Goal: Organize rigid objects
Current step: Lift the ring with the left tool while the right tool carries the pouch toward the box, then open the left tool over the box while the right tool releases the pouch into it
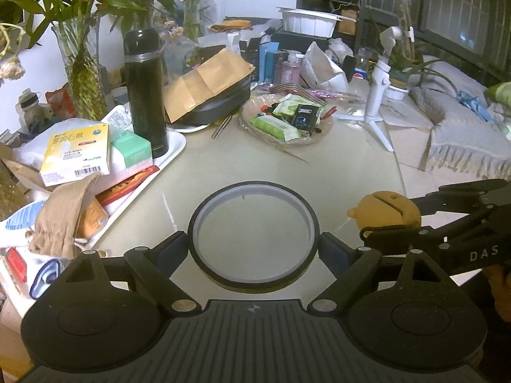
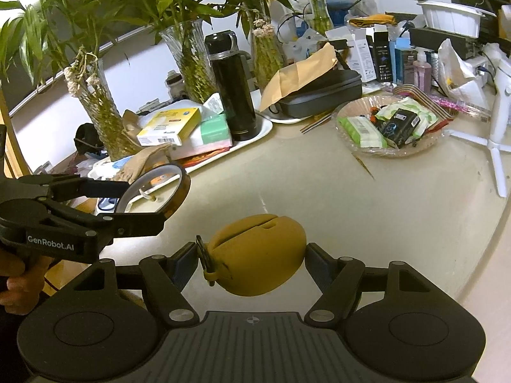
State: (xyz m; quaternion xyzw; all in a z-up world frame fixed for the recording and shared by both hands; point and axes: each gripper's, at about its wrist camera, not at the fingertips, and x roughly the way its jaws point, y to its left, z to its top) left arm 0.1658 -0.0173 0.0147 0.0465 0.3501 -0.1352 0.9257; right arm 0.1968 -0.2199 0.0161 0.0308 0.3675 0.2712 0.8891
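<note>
- Closest to my left camera is the left gripper (image 1: 254, 249), its jaws spread wide with both pads pressed against the outer rim of a tape roll (image 1: 253, 236), a dark ring with a pale inner core. I have it held flat, clear of the table (image 1: 335, 172), and I can see the tabletop straight through its centre.
- From my right camera, the right gripper (image 2: 252, 255) is clamped at a middling width on a mustard-yellow case (image 2: 255, 252), rounded, with a slit across its top and a small loop hanging at its left end. It too is held above the table.
- The two grippers sit side by side, near each other but not touching; in the right view, the roll looks tilted, out at the left edge.
- A hand (image 2: 14, 284) grips the left tool's handle at the right view's lower left.
- Ahead and to the left lies a white tray (image 1: 174, 146) holding a tall black flask (image 1: 145, 89), standing upright, with a yellow box (image 1: 76, 153) and a green box (image 1: 131, 150) stacked beside it.
- Ahead to the right is a shallow basket (image 1: 287, 142) filled with green packets and a black packet.
- A white tripod stand (image 1: 378, 95) is on the table, right of the basket.
- Glass vases (image 2: 191, 63) with green stalks line the back edge.
</note>
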